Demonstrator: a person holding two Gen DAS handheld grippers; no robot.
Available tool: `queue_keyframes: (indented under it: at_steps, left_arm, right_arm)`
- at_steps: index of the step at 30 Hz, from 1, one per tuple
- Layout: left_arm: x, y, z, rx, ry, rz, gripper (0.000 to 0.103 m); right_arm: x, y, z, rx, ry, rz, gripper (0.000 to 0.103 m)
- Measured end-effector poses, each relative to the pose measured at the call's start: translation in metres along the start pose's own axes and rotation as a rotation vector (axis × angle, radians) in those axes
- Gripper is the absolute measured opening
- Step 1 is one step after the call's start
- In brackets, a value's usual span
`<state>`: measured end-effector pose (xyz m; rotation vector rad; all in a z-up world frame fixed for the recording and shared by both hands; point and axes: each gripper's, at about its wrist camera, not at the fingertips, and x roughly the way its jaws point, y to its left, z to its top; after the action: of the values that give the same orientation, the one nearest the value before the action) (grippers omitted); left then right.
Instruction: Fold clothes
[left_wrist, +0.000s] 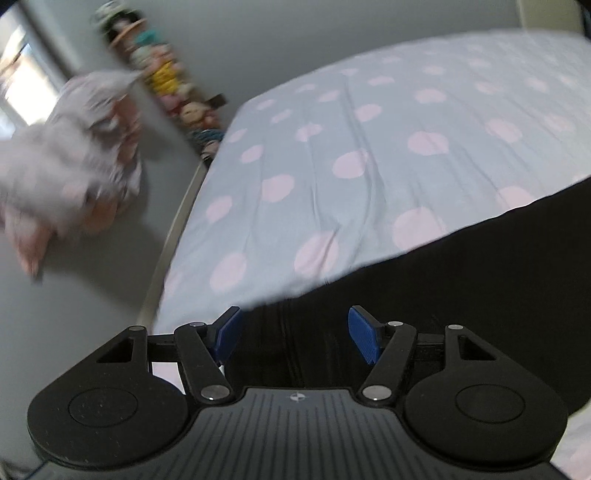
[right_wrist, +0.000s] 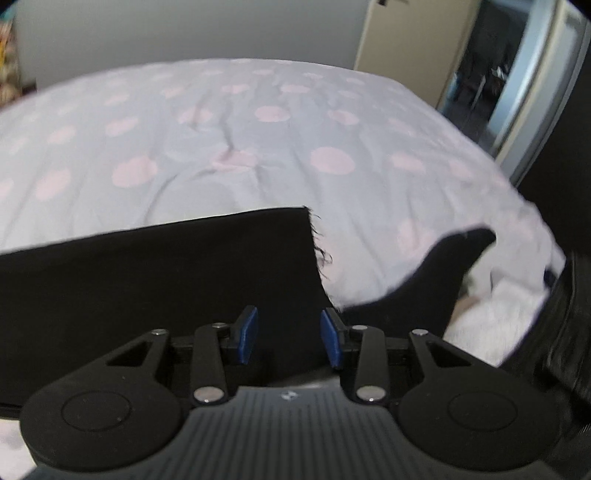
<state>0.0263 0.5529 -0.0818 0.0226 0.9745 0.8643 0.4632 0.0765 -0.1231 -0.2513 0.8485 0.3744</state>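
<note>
Black garment (right_wrist: 155, 277) on dotted bedsheet (left_wrist: 369, 147) under both wide, empty tools: left tool (left_wrist: 293, 334), right tool (right_wrist: 289, 336).

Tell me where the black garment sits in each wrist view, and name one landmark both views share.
Left wrist view: the black garment fills the lower right, running under the open left gripper from the bed's near edge.
Right wrist view: it spans the lower left and centre, its frayed edge just right of centre, under the open right gripper.
Shared landmark: the pale blue sheet with pink dots.
</note>
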Motion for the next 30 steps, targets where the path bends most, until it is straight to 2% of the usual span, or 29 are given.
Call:
queue_keyframes:
  at_steps: [2,5,11,14,16,19,22,24,28,30]
  left_arm:
    - [-0.009,0.004,-0.025,-0.084,-0.011,-0.019,0.075]
    - [-0.020,0.004,-0.062,-0.222,-0.012,-0.059,0.075]
    - [-0.036,0.006,-0.126,-0.537,0.010,-0.184,0.075]
    - [-0.037,0.011,-0.152,-0.763,-0.021,-0.273,0.075]
    - [-0.031,0.016,-0.165,-0.903,-0.034,-0.323,0.075]
    - [-0.021,0.022,-0.174,-1.011,-0.051,-0.348,0.075]
    - [-0.010,0.030,-0.176,-1.045,-0.069,-0.349,0.075]
    - [-0.001,0.037,-0.177,-1.056,-0.074,-0.343,0.075]
    - [0.019,0.052,-0.178,-1.085,-0.059,-0.342,0.074]
    - [0.026,0.053,-0.164,-1.033,-0.017,-0.322,0.072]
  right_arm:
    - [-0.003,-0.019,-0.001,0.087,0.008,0.021,0.040]
    - [0.004,-0.040,-0.004,0.187,0.046,0.102,0.040]
    - [0.015,-0.022,-0.030,0.233,0.116,0.241,0.041]
    - [0.026,-0.008,-0.047,0.276,0.128,0.267,0.042]
    - [0.036,-0.005,-0.058,0.353,0.136,0.285,0.043]
    - [0.040,0.003,-0.075,0.453,0.129,0.288,0.043]
    - [0.020,0.027,-0.088,0.401,0.091,0.310,0.041]
    - [-0.001,0.057,-0.099,0.311,0.068,0.346,0.041]
    - [-0.044,0.151,-0.129,0.011,0.041,0.489,0.041]
    - [-0.065,0.206,-0.146,-0.162,0.020,0.564,0.041]
